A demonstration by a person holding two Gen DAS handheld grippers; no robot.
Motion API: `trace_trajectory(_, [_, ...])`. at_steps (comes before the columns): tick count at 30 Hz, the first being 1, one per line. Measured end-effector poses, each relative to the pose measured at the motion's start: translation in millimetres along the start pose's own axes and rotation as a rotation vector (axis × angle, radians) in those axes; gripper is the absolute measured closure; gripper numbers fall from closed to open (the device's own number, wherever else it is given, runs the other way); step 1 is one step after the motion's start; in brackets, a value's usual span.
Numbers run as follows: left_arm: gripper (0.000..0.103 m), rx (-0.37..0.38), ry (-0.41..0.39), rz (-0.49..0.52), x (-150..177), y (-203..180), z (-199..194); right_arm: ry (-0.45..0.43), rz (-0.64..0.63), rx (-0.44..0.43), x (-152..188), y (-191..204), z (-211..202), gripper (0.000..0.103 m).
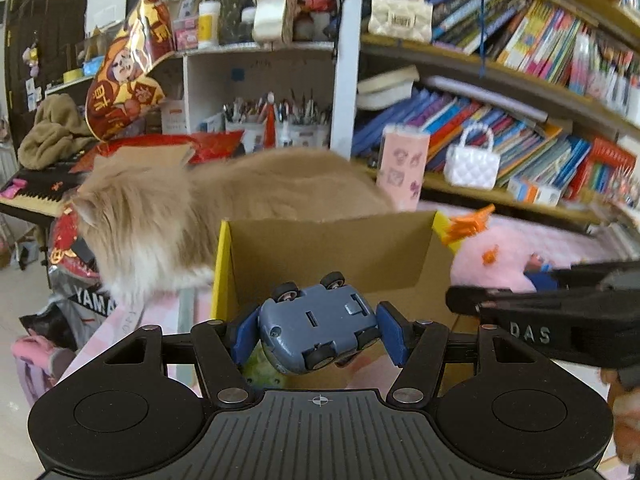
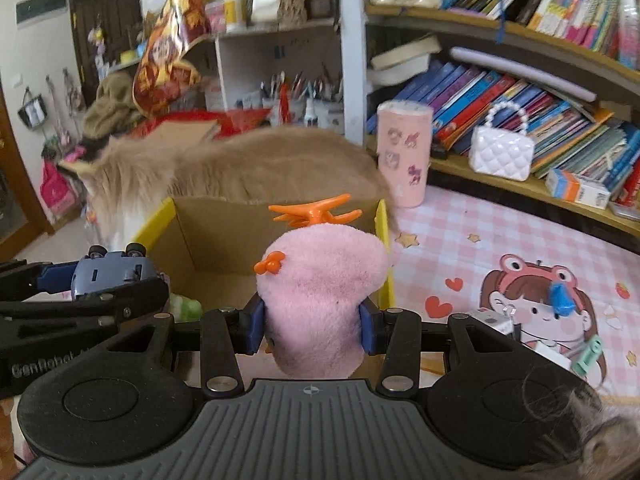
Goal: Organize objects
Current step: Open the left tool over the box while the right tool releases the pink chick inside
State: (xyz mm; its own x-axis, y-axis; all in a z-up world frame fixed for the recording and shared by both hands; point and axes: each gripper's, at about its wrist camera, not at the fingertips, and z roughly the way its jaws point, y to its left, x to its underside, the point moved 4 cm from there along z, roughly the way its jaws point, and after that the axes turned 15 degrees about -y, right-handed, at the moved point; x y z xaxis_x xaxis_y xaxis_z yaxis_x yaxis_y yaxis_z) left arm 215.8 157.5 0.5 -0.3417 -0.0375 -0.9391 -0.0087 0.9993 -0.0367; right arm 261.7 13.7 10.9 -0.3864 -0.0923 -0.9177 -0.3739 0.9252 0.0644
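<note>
My left gripper [image 1: 318, 336] is shut on a blue-grey toy car [image 1: 316, 326], which is turned underside up with its wheels showing, just above the near edge of an open cardboard box [image 1: 328, 252] with yellow rims. My right gripper [image 2: 312, 330] is shut on a pink plush toy [image 2: 320, 292] with orange feet and a small orange bow, held over the same box [image 2: 216, 236]. The car [image 2: 112, 274] appears at the left of the right wrist view, the plush [image 1: 492, 264] at the right of the left wrist view. Something green [image 2: 186, 308] lies in the box.
A long-haired tan cat [image 1: 192, 204] stands right behind the box. A pink sticker-covered cup [image 2: 404, 152] and a white quilted handbag [image 2: 502, 152] sit by the packed bookshelves [image 1: 520, 120]. On the pink checked mat [image 2: 500, 240] lie a blue clip [image 2: 560, 298] and small items.
</note>
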Motion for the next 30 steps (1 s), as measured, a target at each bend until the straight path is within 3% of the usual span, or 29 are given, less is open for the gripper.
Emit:
trace_trajectory(11, [0.041, -0.032, 0.086, 0.066, 20, -10, 35, 0.11, -0.107, -0.065, 11, 2, 57, 0.061])
trace_trajectory(20, [0.04, -0.051, 0.096, 0.102, 21, -14, 46, 0.136, -0.166, -0.085, 9, 5, 76, 0.061])
trace_trajectory(24, [0.038, -0.052, 0.076, 0.087, 17, -13, 44, 0.116, -0.14, -0.085, 5, 3, 73, 0.046])
trace_trajectory(27, [0.03, -0.059, 0.048, 0.09, 11, -13, 39, 0.084, -0.123, -0.077, -1, 2, 67, 0.041])
trace_trajectory(30, [0.03, -0.064, 0.026, 0.082, 5, -11, 32, 0.054, -0.101, -0.067, -9, 1, 58, 0.04])
